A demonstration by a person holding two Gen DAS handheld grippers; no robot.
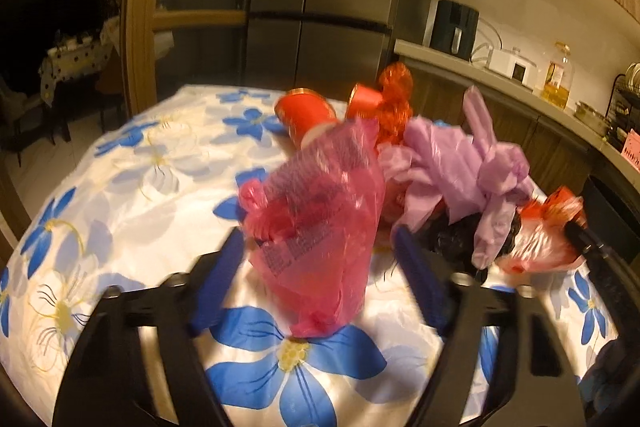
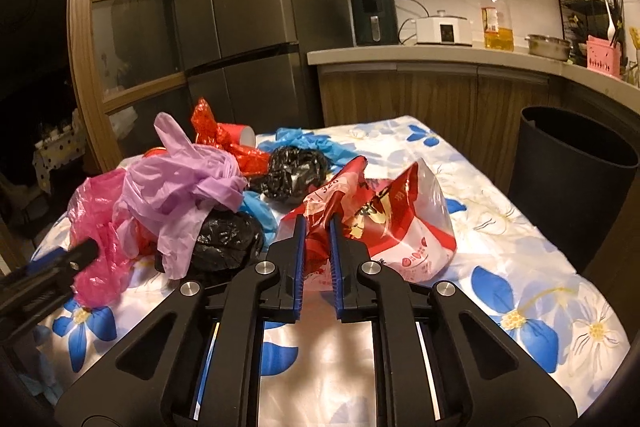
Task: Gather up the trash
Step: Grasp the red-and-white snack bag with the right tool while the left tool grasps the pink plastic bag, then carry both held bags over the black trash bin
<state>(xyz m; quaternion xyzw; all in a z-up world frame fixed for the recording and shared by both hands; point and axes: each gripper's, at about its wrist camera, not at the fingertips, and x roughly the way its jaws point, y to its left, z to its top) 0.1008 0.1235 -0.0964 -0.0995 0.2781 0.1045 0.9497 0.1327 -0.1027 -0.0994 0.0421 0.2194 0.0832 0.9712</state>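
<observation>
Right gripper (image 2: 318,223) pinches a crinkled red-and-white snack bag (image 2: 400,223); left gripper (image 1: 320,239) gapes around a filmy pink plastic bag (image 1: 320,211), pads apart.

Left tongs (image 1: 320,259) stand apart; right tongs (image 2: 319,227) are pinched nearly closed, both angled downward.

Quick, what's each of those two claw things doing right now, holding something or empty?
Left gripper: open, its fingers either side of the pink plastic bag, not pressing it.
Right gripper: shut on the red-and-white snack bag.
</observation>
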